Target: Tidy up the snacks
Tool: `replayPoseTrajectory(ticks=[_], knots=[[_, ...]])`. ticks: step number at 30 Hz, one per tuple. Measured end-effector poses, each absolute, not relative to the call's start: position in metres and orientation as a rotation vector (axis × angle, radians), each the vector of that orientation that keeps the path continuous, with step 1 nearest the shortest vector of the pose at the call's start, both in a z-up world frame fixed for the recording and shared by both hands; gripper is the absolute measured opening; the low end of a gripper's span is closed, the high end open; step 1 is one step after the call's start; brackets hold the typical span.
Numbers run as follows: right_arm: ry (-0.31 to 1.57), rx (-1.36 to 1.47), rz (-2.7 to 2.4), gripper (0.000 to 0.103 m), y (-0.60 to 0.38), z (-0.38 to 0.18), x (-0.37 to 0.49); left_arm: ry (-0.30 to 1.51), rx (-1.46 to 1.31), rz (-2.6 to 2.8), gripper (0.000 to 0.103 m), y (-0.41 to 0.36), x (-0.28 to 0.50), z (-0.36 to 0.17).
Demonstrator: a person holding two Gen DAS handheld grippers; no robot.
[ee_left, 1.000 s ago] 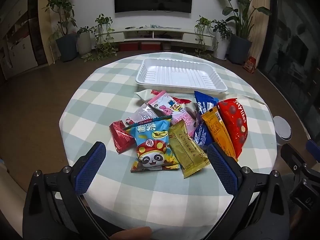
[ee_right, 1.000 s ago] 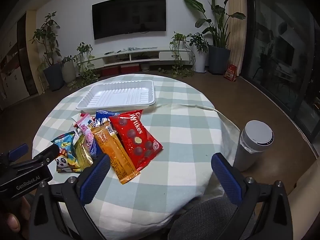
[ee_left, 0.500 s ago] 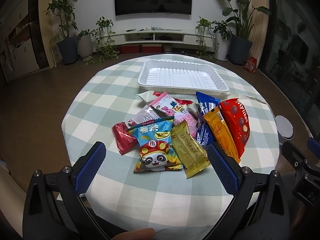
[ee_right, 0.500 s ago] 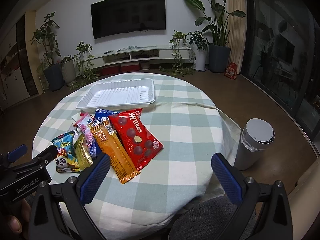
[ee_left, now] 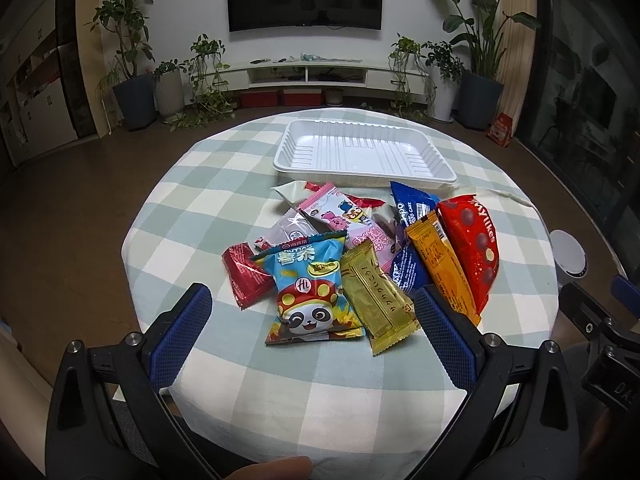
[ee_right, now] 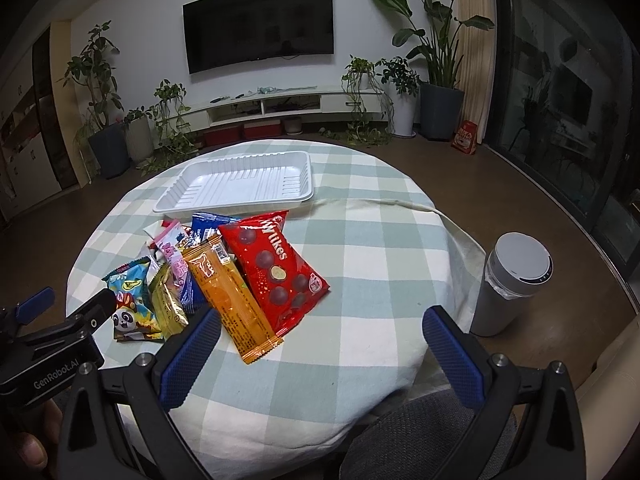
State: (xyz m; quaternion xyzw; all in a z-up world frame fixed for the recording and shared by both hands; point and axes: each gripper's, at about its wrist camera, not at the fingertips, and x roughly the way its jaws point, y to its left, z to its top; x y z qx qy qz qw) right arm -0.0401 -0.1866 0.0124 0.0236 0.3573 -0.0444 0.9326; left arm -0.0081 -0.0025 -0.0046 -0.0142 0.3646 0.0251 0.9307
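A pile of snack packets lies mid-table: a blue panda bag point(ee_left: 310, 292), a gold bar point(ee_left: 378, 300), a small red packet point(ee_left: 246, 274), a pink packet point(ee_left: 348, 220), a blue cake packet point(ee_left: 408, 240), an orange bar point(ee_left: 440, 260) and a red Mylikes bag point(ee_left: 474, 240). An empty white tray point(ee_left: 362, 154) sits behind them. My left gripper point(ee_left: 312, 336) is open, hovering just short of the panda bag. My right gripper point(ee_right: 320, 354) is open over the table's near right part; the orange bar point(ee_right: 230, 296) and Mylikes bag point(ee_right: 274, 268) lie ahead left. The tray point(ee_right: 240, 184) shows too.
The round table has a green-white checked cloth point(ee_left: 224, 184). A white cylindrical canister point(ee_right: 514, 280) stands on the floor right of the table. A grey chair cushion point(ee_right: 424, 436) is below the right gripper. The left gripper's body point(ee_right: 60, 340) shows at the right view's left edge.
The left gripper has drifted slightly forward toward the pile. The right gripper has barely moved. Both stay open.
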Motion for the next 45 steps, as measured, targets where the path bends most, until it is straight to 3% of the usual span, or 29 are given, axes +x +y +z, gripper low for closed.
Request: replayPoseTrajectory(ticks=[45], knots=[[0.743,0.048,-0.086,0.103,-0.1820,0.0082,-0.0404,0.751,-0.028,0.047,0.103,-0.0040,-0.0091,-0.0083]])
